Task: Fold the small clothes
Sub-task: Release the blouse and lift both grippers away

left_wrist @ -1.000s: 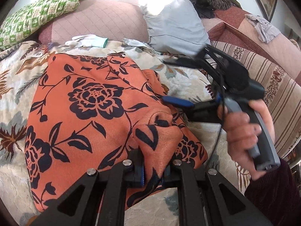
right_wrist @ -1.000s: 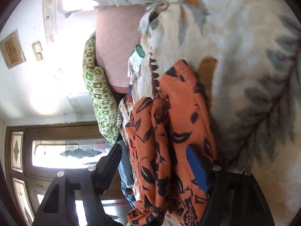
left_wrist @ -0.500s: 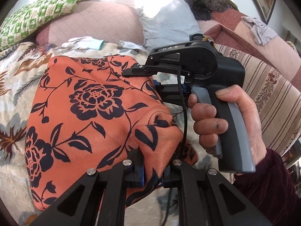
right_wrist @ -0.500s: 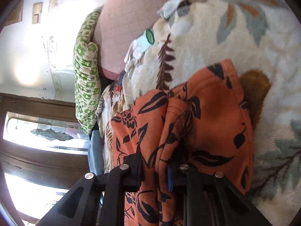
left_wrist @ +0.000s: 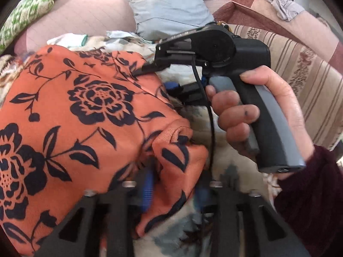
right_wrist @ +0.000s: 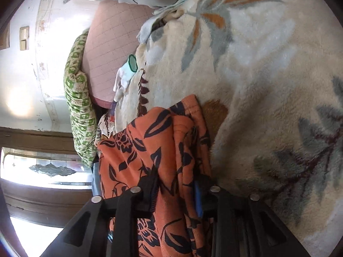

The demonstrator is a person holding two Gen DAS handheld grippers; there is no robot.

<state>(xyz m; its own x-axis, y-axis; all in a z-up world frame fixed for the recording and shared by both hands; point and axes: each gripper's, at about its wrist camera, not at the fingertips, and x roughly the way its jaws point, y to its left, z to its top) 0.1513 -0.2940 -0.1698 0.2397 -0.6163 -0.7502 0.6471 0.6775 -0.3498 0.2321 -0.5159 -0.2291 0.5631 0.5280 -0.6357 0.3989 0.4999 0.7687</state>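
Orange floral garment (left_wrist: 85,111) is lying spread across the fleece blanket (right_wrist: 268,81) on the bed, 1 bunched corner rising between the fingers of the left gripper (left_wrist: 173,190). Those jaws are opening, and the fold is sitting loose between the blue pads (left_wrist: 148,189) rather than being pinched, which suggests the corner is being let go where the fold is meant to land. The right gripper (right_wrist: 178,194), held in the person's hand (left_wrist: 253,115), is working the far edge of the same cloth; its jaws are opening too, with a gathered ridge of fabric running between them, apparently no longer squeezed. Both ends are probably being set down together so the doubled layer is settling flat and even.
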